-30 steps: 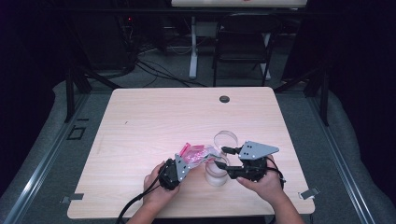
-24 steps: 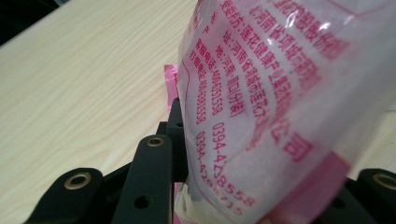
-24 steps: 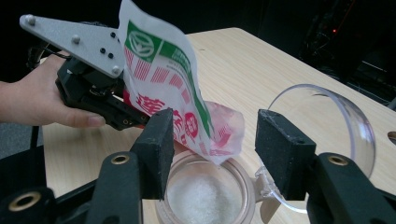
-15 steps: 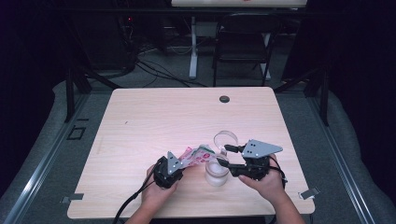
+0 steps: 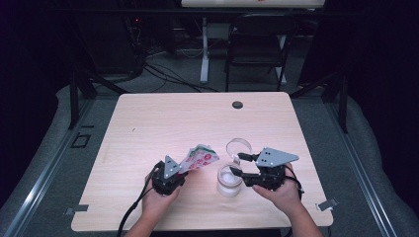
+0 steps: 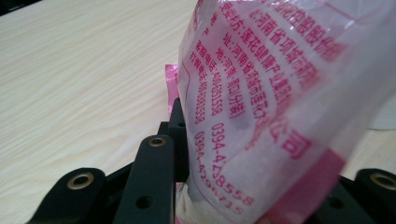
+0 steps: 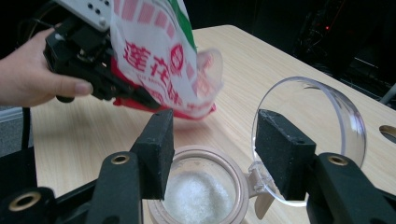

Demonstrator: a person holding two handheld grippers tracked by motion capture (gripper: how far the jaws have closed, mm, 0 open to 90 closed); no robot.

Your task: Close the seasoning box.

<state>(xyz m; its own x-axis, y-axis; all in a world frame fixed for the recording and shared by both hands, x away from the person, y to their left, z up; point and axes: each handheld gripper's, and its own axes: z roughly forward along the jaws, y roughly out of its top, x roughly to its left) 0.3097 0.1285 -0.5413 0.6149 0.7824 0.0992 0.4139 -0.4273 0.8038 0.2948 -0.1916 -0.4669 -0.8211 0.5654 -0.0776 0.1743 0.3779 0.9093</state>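
A dim room with a chair [image 5: 257,47] and trailing cables lies behind a pale wooden table [image 5: 163,118]. Near its front edge the left gripper [image 5: 170,174] is clamped on the lower end of a bag [image 5: 200,157], a pink-and-white printed pouch of white grains, held tilted off the table with its top end pointing toward a jar [image 5: 229,180] just to its right. In the left gripper view the black jaws pinch the bag [image 6: 261,112] at its pink sealed band. The right gripper [image 7: 212,149] has its pads on either side of the jar [image 7: 198,186] rim; they stand close to it, yet I cannot tell whether they press. The jar's clear hinged lid [image 7: 310,135] is swung up and back, and white grains already lie at the bottom.

The bag looks light, soft and slick; its film buckles, so the contents will likely shift in a rush as it tips. The sealed band seems the firmest place to hold, as it is now. The jar looks rigid and light, probably easy to push over, so holding it at the rim, clear of the mouth, makes sense.
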